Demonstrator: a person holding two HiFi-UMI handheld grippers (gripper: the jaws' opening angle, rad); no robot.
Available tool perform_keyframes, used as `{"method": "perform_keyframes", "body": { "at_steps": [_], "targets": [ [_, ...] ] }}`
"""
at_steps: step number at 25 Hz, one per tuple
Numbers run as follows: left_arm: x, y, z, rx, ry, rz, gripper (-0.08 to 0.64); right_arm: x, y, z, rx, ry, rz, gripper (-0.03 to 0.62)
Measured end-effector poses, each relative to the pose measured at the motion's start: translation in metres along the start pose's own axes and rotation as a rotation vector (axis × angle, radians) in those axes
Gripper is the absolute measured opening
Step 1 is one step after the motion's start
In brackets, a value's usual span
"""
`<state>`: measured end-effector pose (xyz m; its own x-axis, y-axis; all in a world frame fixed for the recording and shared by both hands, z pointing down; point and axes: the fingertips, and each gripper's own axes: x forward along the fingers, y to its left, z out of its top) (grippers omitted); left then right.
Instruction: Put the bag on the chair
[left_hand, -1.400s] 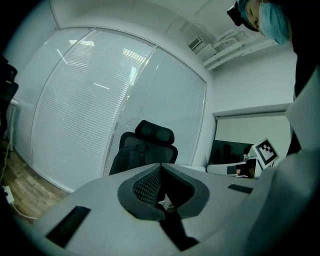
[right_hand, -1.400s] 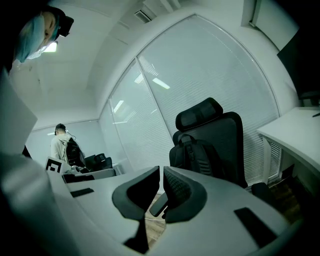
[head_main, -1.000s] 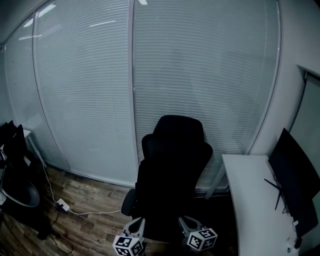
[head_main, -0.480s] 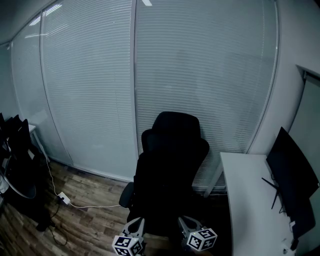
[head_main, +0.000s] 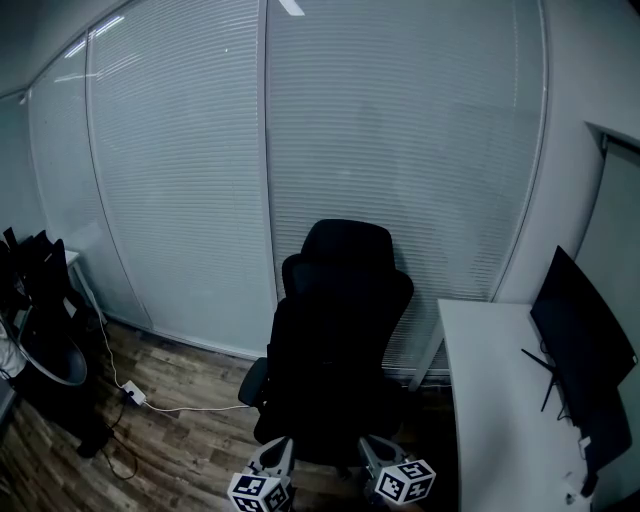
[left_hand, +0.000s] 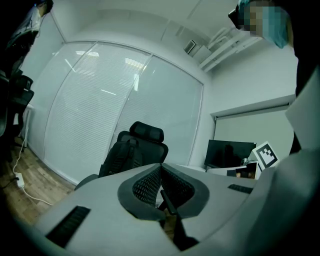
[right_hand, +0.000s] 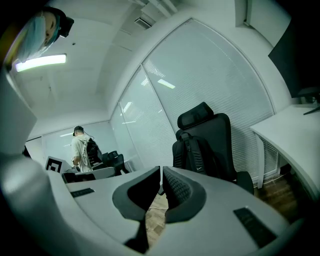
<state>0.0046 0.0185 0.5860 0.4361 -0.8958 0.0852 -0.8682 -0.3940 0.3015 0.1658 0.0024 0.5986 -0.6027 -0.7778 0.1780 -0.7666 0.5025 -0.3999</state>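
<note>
The backpack (right_hand: 197, 152) sits on the office chair (head_main: 345, 250), my left gripper (left_hand: 161, 172) and right gripper (right_hand: 161, 175) both closed and empty, so placing looks done; next I'd simply back clear.

The right gripper (right_hand: 161, 171) had its grey jaws pressed together, empty; beyond them, up-right, a black fabric backpack (right_hand: 196, 156) sat on a black office chair (right_hand: 227, 142).

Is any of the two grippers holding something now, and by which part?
Nothing is held. The left gripper and the right gripper are both shut and empty; the black backpack sits on the office chair, apart from them.
</note>
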Motion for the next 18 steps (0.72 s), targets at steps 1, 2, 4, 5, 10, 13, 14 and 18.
{"method": "perform_keyframes", "body": {
  "at_steps": [1,2,4,5,10,13,14,18],
  "targets": [
    [-0.002,-0.003,-0.003,-0.001,0.002,0.0,0.02,-0.004,0.0,-0.002,0.001,0.001,0.0,0.051],
    [-0.004,-0.006,-0.006,-0.001,0.003,0.001,0.02,-0.007,-0.001,-0.005,0.003,0.003,0.002,0.051],
    [-0.008,-0.011,-0.011,-0.003,0.005,0.004,0.02,-0.014,-0.002,-0.009,0.006,0.007,0.003,0.051],
    [-0.009,-0.013,-0.013,-0.004,0.006,0.004,0.02,-0.017,-0.003,-0.011,0.008,0.008,0.002,0.051],
    [-0.013,-0.026,-0.017,0.003,0.013,-0.008,0.02,-0.029,-0.006,-0.013,0.014,-0.004,-0.007,0.049],
    [-0.011,-0.035,-0.019,0.005,0.017,-0.018,0.02,-0.036,-0.009,-0.014,0.019,-0.009,-0.012,0.049],
    [-0.01,-0.037,-0.019,0.007,0.018,-0.021,0.02,-0.038,-0.011,-0.014,0.02,-0.01,-0.015,0.049],
    [-0.005,-0.041,-0.02,0.01,0.019,-0.033,0.02,-0.042,-0.016,-0.012,0.023,-0.014,-0.024,0.049]
  ]
}}
